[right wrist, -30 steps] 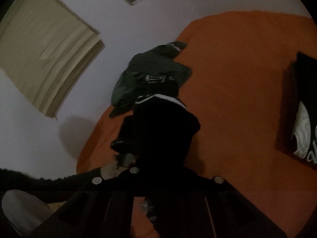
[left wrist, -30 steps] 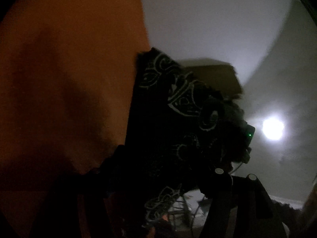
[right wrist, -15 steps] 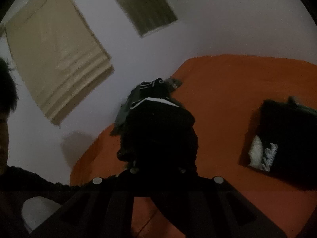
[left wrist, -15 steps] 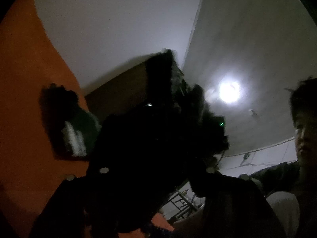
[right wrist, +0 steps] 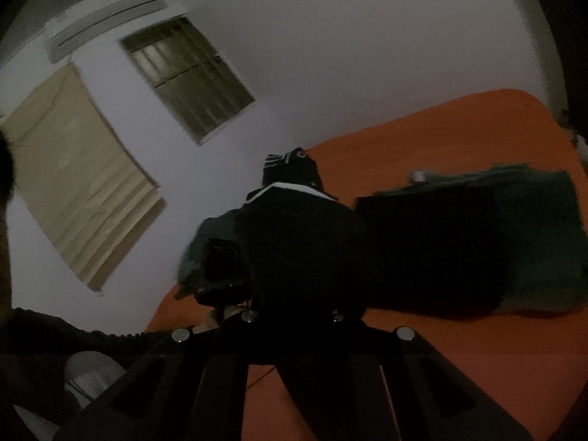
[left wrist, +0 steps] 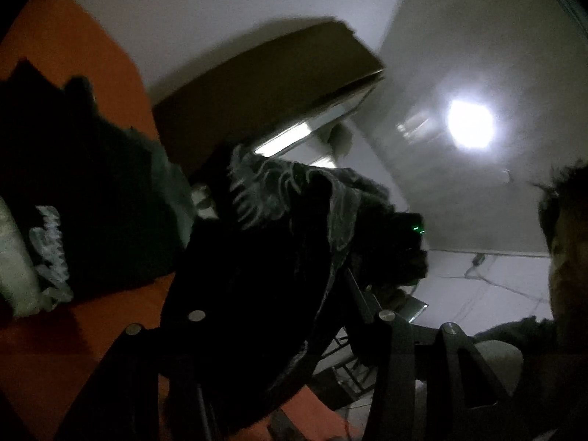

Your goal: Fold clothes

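- My left gripper [left wrist: 279,294] and right gripper [right wrist: 294,294] each pinch the black garment [left wrist: 264,257], held above the orange bed [right wrist: 459,349].
- Mid-carry, I judge; next, lower it flat beside the folded pile [right wrist: 459,246].

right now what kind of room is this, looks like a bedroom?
Probably a bedroom: a wide bed under an orange sheet with folded dark clothes lying on it, a barred window beside a beige blind, and a wall-mounted air conditioner.
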Tool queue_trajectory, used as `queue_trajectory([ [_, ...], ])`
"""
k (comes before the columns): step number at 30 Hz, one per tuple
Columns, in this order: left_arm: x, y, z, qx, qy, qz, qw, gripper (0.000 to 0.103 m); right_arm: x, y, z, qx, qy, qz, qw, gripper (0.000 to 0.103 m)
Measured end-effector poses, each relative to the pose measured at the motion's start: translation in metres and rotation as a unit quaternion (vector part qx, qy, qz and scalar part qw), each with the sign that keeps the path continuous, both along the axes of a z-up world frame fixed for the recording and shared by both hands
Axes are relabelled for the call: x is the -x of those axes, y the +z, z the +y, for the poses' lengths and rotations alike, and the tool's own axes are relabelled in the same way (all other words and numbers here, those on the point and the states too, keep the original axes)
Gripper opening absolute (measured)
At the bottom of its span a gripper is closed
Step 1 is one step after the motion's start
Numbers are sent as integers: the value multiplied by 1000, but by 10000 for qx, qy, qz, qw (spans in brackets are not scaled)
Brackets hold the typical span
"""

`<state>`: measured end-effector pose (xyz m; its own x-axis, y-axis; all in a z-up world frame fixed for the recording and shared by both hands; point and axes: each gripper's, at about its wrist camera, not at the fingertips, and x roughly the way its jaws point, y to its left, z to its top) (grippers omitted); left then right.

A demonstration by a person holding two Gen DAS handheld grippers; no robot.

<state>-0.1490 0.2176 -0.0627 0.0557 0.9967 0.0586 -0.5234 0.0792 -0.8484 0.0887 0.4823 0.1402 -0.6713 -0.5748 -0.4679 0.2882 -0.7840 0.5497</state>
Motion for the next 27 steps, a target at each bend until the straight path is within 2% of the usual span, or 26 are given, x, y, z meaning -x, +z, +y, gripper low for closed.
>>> queue_trajectory([
  [4, 28, -18, 69, 121, -105, -225, 9996, 50, 14, -11, 68, -80, -45, -72, 9999, 6],
  [8, 55, -7, 111, 326, 65, -68, 9994, 50, 49, -25, 142, 28, -112, -45, 9999, 6],
  [11, 89, 3, 135, 566, 255, -74, 9980, 50, 92, -50, 203, 195, -245, -154, 9994, 6],
  [15, 154, 1, 187, 1098, 384, -353, 9926, 50, 164, -103, 289, 406, -607, -633, 9953, 6],
  [18, 202, -19, 223, 1696, 560, -568, 9823, 50, 202, -141, 340, 631, -791, -919, 9906, 6],
  [19, 215, -26, 229, 1961, 725, -655, 9757, 50, 217, -158, 354, 657, -899, -1062, 9881, 6],
  [22, 244, -56, 228, 2454, 1149, -1367, 9528, 50, 257, -206, 377, 873, -1157, -1644, 9757, 7],
  [24, 253, -72, 219, 2530, 1201, -1960, 9398, 50, 276, -236, 389, 1046, -1273, -2119, 9633, 11],
  [25, 253, -74, 213, 2533, 1243, -2083, 9365, 51, 280, -244, 392, 1112, -1268, -2212, 9605, 15],
  [27, 248, -68, 204, 2657, 1278, -2029, 9338, 51, 285, -252, 402, 1296, -1244, -2214, 9585, 19],
])
